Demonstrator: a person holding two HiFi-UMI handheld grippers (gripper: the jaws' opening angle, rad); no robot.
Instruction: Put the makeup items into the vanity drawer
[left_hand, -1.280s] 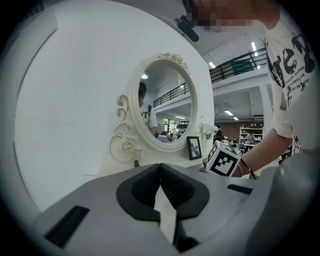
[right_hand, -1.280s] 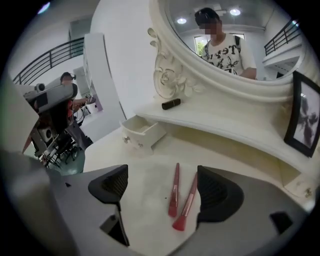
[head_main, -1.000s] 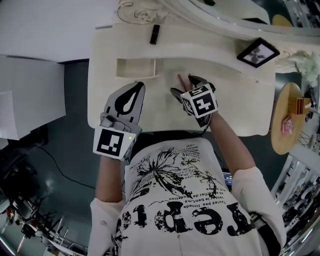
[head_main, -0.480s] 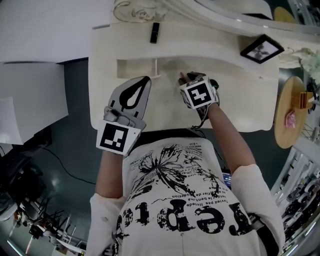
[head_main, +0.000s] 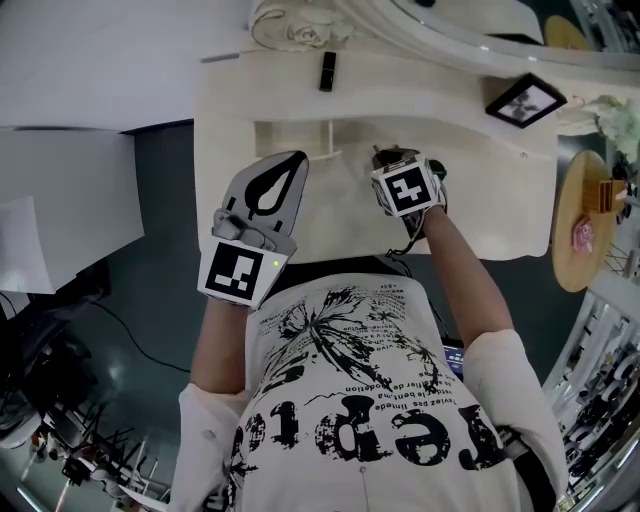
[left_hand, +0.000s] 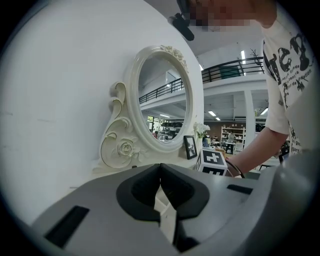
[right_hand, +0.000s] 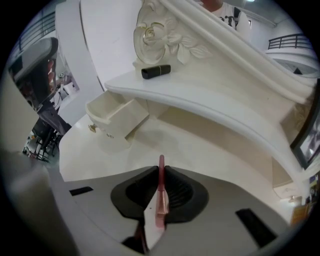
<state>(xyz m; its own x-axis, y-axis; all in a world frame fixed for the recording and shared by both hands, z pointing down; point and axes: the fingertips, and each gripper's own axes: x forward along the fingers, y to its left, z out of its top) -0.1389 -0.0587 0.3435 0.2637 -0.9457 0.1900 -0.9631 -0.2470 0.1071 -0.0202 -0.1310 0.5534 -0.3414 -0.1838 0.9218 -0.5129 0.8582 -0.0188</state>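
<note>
Right tool: our right tool (right_hand: 161, 170) is closing its jaws on a pink pencil (right_hand: 161, 196), and the pads already look tight against it.
Pencil position: it runs lengthwise between the jaws, with its tip poking out just past them above the counter (right_hand: 200, 150).
Left tool: our left tool (left_hand: 160, 166) has its jaws together with nothing between them, and it hangs over the counter's front left part.
Drawer: the drawer (right_hand: 107, 112) stands pulled out to the left of the right tool, and its inside looks empty from here.
Other item: a black lipstick (right_hand: 156, 71) lies on the upper shelf, behind the drawer.
How it handles: we judge the pencil light, stiff and smooth. It is so thin that it could pivot or slide in the pads, and the tip could snap if it is knocked.
Where to hold: we think mid-length is best, with the pads flat on the shaft and away from the tip.
Step in hand: we read this as securing the grip before carrying the pencil over to the drawer.
</note>
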